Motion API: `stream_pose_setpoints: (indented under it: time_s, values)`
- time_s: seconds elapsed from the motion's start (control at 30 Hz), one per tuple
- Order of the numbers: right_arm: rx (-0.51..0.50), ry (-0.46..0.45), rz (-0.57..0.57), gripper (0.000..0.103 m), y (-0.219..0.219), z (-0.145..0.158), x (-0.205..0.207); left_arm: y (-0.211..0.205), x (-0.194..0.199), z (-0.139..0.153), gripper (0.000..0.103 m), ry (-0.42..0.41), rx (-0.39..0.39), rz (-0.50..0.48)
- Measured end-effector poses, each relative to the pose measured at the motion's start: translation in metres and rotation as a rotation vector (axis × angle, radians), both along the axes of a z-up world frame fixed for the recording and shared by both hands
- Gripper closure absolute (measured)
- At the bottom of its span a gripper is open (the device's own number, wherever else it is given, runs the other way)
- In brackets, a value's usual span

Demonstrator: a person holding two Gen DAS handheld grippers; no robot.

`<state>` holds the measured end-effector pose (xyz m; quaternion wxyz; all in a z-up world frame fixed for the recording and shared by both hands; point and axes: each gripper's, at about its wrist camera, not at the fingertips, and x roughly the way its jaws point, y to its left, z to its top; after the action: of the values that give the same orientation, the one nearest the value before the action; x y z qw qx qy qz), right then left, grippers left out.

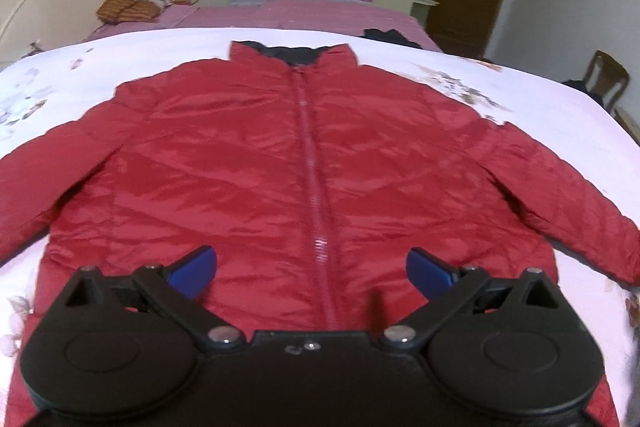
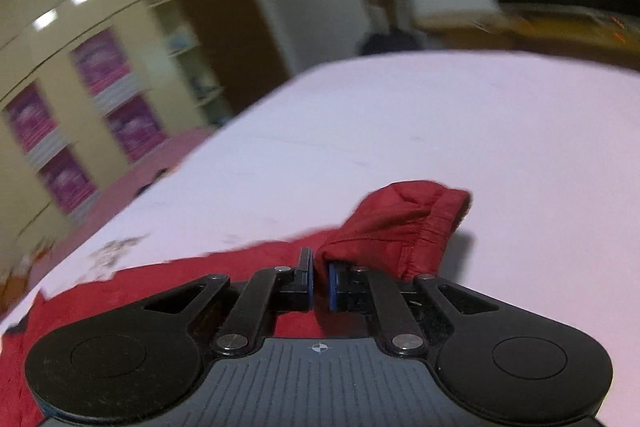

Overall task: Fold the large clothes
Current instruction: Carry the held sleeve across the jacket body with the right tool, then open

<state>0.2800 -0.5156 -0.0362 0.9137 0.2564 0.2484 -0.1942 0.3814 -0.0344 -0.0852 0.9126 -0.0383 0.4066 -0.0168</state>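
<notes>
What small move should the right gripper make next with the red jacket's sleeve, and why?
Probably carry the sleeve end inward across the red jacket. The right gripper has its jaws closed on the cuff fabric, already raised off the white sheet, while the jacket lies flat and zipped. The left gripper hangs open over the hem.

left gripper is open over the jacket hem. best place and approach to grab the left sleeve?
Take the left sleeve near its cuff end, probably coming from the outer side, low along the sheet. It lies flat and angled out from the jacket, so its free edge is open to a pinch. The left gripper is open; the right gripper is shut on the right sleeve.
</notes>
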Motion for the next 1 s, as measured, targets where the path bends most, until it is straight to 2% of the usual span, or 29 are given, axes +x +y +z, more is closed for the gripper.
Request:
stream_pose_setpoints:
  time_s: [0.07, 0.1, 0.2, 0.3, 0.4, 0.43, 0.5, 0.53, 0.67, 1.0]
  values:
    - [-0.036, -0.009, 0.087, 0.097, 0.022, 0.009, 0.017, 0.005, 0.0, 0.0, 0.013, 0.0, 0.013, 0.016]
    - [-0.048, -0.013, 0.13, 0.097, 0.032, 0.011, 0.025, 0.007, 0.001, 0.0, 0.014, 0.005, 0.017, 0.02]
    - [-0.072, -0.018, 0.257, 0.097, 0.065, 0.015, 0.046, 0.016, 0.001, 0.001, 0.014, 0.01, 0.023, 0.057]
    - [-0.079, -0.018, 0.366, 0.097, 0.095, 0.014, 0.063, 0.027, -0.001, 0.002, 0.003, 0.005, -0.002, 0.093]
    - [-0.078, -0.009, 0.473, 0.097, 0.122, 0.011, 0.078, 0.039, -0.001, 0.003, 0.003, 0.009, -0.036, 0.109]
    - [-0.08, -0.006, 0.51, 0.097, 0.135, 0.01, 0.082, 0.044, -0.001, 0.003, 0.005, 0.01, -0.048, 0.108]
    - [-0.07, 0.0, 0.575, 0.097, 0.156, 0.006, 0.092, 0.052, 0.001, 0.002, 0.016, 0.023, -0.064, 0.088]
    - [-0.067, 0.002, 0.606, 0.097, 0.169, 0.005, 0.098, 0.058, 0.003, 0.002, 0.017, 0.026, -0.075, 0.085]
    - [-0.078, -0.005, 0.686, 0.097, 0.217, 0.003, 0.104, 0.088, 0.008, 0.001, 0.017, 0.014, -0.133, 0.105]
    - [-0.134, 0.054, 0.863, 0.097, 0.349, -0.015, 0.121, 0.155, 0.017, -0.003, 0.02, 0.006, -0.201, 0.104]
